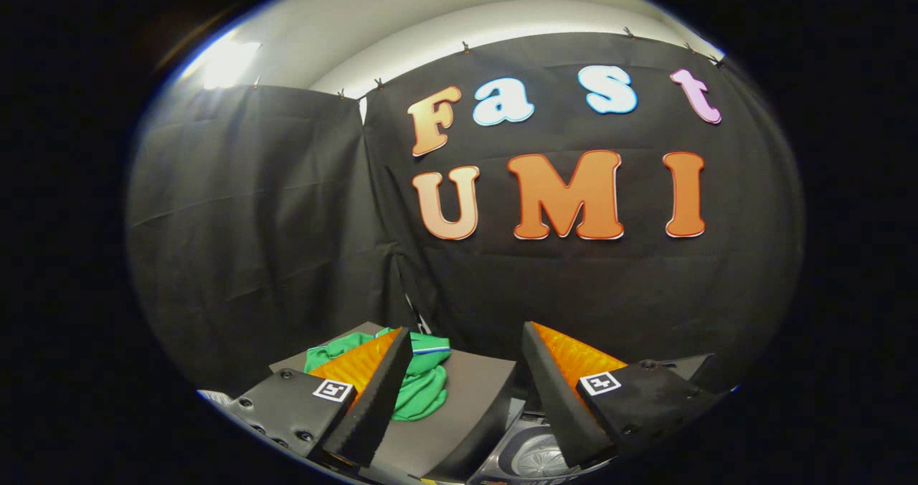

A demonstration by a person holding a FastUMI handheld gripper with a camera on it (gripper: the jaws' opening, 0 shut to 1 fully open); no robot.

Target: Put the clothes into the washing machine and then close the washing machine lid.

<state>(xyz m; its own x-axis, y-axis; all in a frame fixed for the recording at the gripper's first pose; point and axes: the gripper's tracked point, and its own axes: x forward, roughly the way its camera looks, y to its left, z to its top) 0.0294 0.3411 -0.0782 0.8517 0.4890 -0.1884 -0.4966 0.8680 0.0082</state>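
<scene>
The gripper (466, 370) is seen nearest, its two fingers spread wide apart with nothing pinched between them. Just beneath and between the fingers, a small part of a grey appliance with a round ribbed disc is visible, which is judged to be the washing machine (534, 456); whether its lid is up or down cannot be told from so little of it. Just ahead of the fingers a flat grey board (466, 392) is seen, tilted slightly, and on it the green garment (419, 388) is lying, partly hidden behind the left finger. The garment is crumpled into a loose heap, folded over itself, with a band of white and blue trim at its far edge; it is a soft knit-looking cloth and is likely to sag and trail when lifted. It is touched by neither finger as far as can be told, though the left finger overlaps it in the view. Beyond the board, the black cloth wall of the booth is hung, with a pale ceiling above it. The task is judged to be at its beginning: the clothes are not yet grasped, nothing has been placed in the machine, and the loading and the closing of the lid are both left to be done.
</scene>
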